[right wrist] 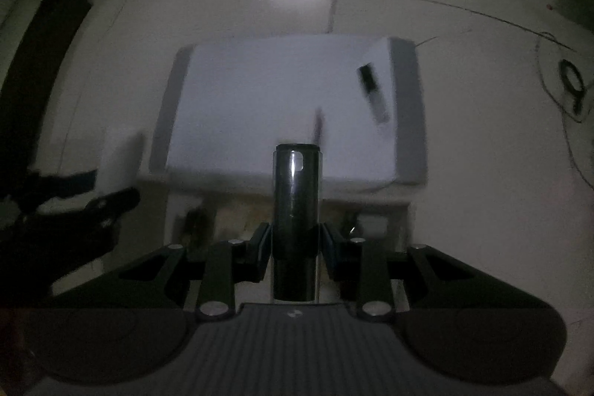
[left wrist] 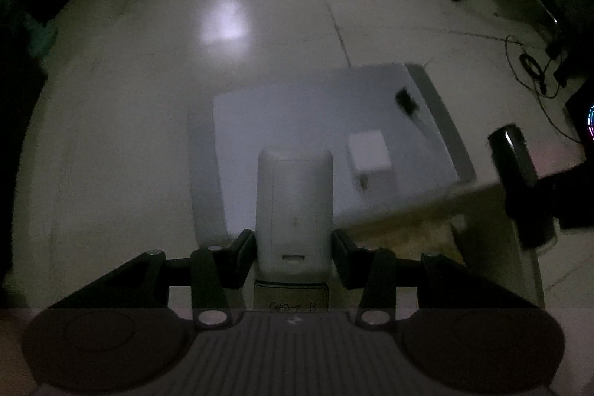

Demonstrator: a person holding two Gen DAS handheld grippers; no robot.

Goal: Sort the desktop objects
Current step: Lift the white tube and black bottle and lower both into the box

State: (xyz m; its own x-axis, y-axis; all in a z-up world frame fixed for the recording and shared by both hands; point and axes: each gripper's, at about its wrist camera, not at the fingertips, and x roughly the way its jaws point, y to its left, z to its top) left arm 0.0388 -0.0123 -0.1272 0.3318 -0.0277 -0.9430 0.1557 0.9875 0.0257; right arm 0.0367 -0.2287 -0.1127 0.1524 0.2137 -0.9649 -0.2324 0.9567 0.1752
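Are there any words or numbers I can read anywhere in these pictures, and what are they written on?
None can be read for sure.
Handwritten scribble on the label under the white remote-like object held by the left gripper: too dark and blurred to read.
Small pale mark on the gripper body: a logo, not letters.
Black cylinder in the right gripper: no text visible.
White box: no text visible.

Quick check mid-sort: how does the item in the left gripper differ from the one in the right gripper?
The white rounded case in the left gripper is pale and matte; the black cylinder in the right gripper is dark and glossy. The case is wide and flattish with rounded corners, so the left fingers stand further apart; the cylinder is narrower and round. Both are clamped near their base, pointing forward toward the white tray.
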